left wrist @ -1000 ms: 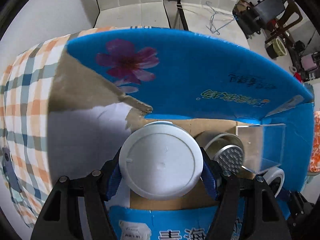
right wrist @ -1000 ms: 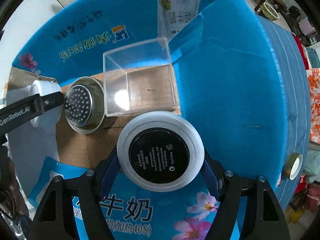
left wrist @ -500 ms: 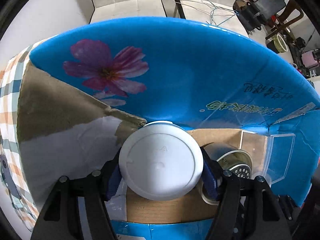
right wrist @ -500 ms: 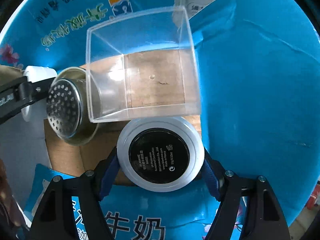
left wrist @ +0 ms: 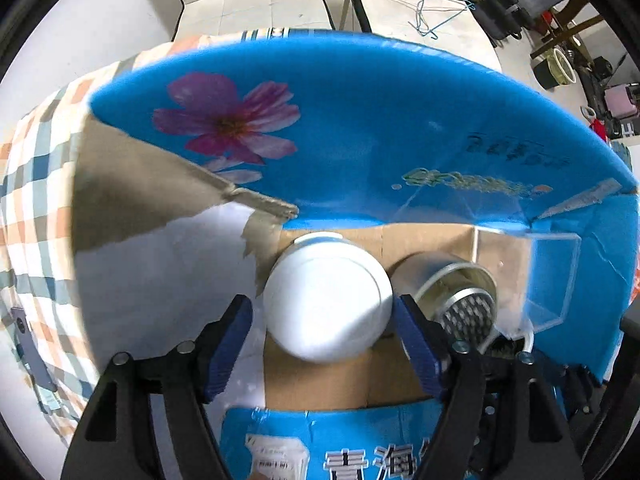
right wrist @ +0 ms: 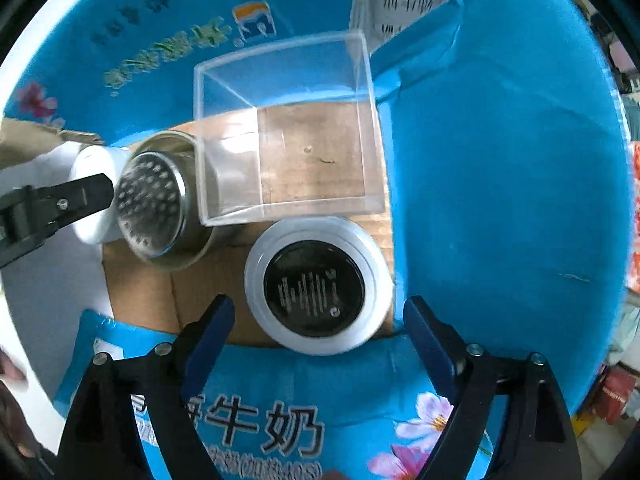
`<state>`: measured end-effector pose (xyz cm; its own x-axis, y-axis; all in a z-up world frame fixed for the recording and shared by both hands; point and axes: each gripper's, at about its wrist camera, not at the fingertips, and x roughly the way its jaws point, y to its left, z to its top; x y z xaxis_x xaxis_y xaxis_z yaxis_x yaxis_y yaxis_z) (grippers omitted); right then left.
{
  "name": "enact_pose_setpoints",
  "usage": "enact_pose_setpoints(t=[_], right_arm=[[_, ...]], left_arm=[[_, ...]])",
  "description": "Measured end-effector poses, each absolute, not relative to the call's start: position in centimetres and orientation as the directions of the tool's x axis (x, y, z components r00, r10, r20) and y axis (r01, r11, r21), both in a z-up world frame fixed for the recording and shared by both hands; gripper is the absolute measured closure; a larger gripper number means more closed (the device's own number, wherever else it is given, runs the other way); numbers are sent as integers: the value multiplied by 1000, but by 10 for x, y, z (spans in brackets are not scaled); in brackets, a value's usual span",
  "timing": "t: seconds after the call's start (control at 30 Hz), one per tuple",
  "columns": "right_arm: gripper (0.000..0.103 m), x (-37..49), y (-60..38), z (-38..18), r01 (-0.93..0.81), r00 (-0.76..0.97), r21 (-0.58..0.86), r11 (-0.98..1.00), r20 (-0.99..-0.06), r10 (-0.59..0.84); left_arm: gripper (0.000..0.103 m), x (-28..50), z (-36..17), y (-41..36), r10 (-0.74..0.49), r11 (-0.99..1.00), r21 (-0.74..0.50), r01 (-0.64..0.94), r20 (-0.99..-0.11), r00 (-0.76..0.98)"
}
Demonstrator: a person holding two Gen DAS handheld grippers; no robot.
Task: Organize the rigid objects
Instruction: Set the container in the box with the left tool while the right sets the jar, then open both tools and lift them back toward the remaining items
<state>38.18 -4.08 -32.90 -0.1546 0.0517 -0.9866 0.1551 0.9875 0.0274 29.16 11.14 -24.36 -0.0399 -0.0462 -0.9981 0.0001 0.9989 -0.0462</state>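
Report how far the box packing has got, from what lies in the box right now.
Done: four items sit on the floor of the blue box: white jar, perforated metal cup, clear plastic box, and black-labelled round tin.

In hand: nothing gripped. The left tongs and right tongs are opening, pads off the jar and tin.

Left: no further loose items are visible; pulling both tongs out.

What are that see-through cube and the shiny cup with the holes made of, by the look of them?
The see-through cube looks like clear rigid plastic, perhaps acrylic: straight glossy walls, sharp edges, the cardboard floor visible through it. The shiny cup looks like metal, probably stainless steel: silvery, reflective wall, perforated face. Neither can be confirmed by sight alone.
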Motion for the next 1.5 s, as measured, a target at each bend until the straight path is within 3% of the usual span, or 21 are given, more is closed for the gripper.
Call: enact_pose_setpoints(t=[0.03,0.07,1.03,1.5], right_arm=[[13,379,-41,-323,146,-146,28,989,-988,49],[13,377,-42,-318,137,-136,31,990,-989,50],[13,260,-23,-90,-3,184,141,990,-973,139],[13,244,-57,-65,-11,254,191,982,-949,188]], left_arm=[[7,289,-239,111,-61,998,-61,5,-997,-37],[0,285,-231,111,-58,998,-58,11,-998,-28],[0,154,-64,94,-65,996,-83,-41,-942,328],[0,127,-42,67,-33,998,-50,-36,-932,361]])
